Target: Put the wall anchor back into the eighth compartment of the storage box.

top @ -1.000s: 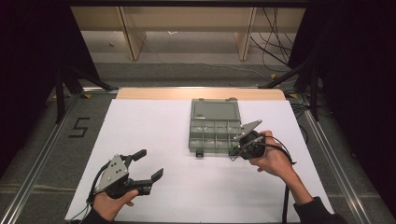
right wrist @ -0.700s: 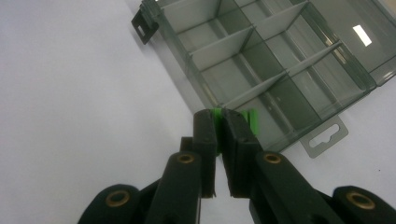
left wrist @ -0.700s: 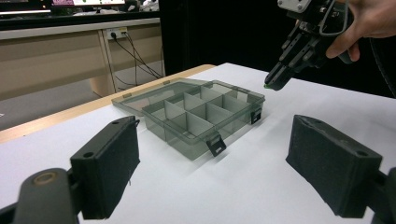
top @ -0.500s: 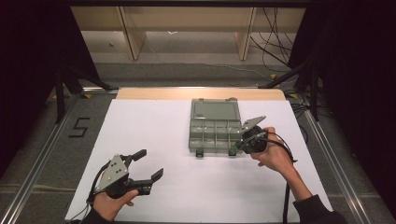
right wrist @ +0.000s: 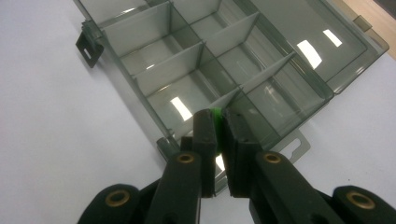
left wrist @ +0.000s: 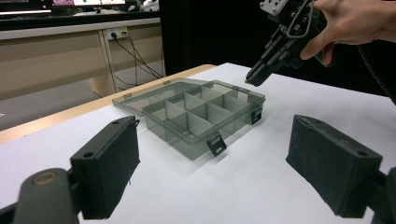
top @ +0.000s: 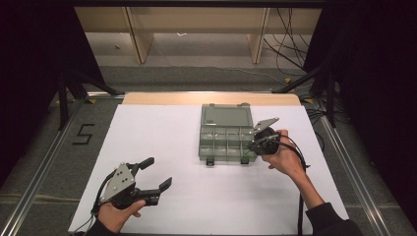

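L gripper (top: pixel 156 173), nearest the person, jaws wide, empty, well apart from box. R gripper (right wrist: pixel 218 122) clamped on 1 small green piece (right wrist: pixel 215 114), tips just over the right-end compartment of 1 clear organizer box (top: pixel 227 139) at table (top: pixel 162 132) centre; box's long axis runs left-right, lid open behind; piece goes straight down, R hand nearer
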`<state>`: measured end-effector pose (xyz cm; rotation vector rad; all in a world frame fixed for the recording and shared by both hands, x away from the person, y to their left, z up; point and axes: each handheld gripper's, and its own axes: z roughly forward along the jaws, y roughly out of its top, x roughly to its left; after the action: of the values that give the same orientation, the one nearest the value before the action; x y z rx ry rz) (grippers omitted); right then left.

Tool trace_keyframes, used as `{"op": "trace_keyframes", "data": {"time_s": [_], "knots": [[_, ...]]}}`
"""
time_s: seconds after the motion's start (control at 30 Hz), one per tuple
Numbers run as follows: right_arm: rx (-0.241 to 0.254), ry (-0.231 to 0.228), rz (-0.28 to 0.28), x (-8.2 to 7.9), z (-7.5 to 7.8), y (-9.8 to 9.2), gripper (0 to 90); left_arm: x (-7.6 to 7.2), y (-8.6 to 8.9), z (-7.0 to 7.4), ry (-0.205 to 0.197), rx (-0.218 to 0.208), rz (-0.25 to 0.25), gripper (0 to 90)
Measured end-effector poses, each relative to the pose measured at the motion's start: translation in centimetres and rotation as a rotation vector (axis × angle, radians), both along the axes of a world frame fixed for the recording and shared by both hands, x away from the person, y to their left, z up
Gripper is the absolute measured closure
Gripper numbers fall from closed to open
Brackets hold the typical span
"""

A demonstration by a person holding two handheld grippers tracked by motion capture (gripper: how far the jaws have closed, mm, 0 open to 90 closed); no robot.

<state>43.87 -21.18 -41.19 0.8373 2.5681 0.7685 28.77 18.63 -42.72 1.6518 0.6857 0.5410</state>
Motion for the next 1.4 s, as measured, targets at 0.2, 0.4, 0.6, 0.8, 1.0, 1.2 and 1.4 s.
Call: {"op": "trace_keyframes", "data": {"time_s": [0.2, 0.4, 0.6, 0.8, 1.0, 1.2, 1.4], "knots": [[0.005, -0.028, -0.012, 0.5, -0.8, 0.0, 84.8, 0.0, -0.1, -0.1, 0.004, -0.011, 0.004, 16.0], [-0.002, -0.009, -0.019, 0.9, -1.5, 0.1, 84.8, 0.0, -0.1, -0.1, 0.007, -0.013, 0.008, 16.0], [0.0, -0.01, -0.027, 1.2, -2.1, 0.3, 84.1, 0.0, 0.0, 0.0, 0.004, -0.012, 0.006, 16.0], [0.02, -0.004, -0.07, 1.3, -2.1, 0.1, 72.1, -0.1, 0.0, 0.0, 0.004, -0.014, 0.007, 16.0], [0.054, -0.04, -0.087, 0.8, -1.5, 0.3, 54.8, -0.1, 0.0, 0.0, 0.002, -0.012, 0.006, 16.0], [0.077, -0.04, -0.084, 0.6, -1.3, 0.0, 46.1, -0.1, 0.0, 0.0, 0.002, -0.014, 0.006, 16.0], [0.122, -0.02, -0.116, -0.5, -0.7, 0.1, 41.1, -0.1, 0.0, 0.0, 0.001, -0.015, 0.005, 16.0]]}}
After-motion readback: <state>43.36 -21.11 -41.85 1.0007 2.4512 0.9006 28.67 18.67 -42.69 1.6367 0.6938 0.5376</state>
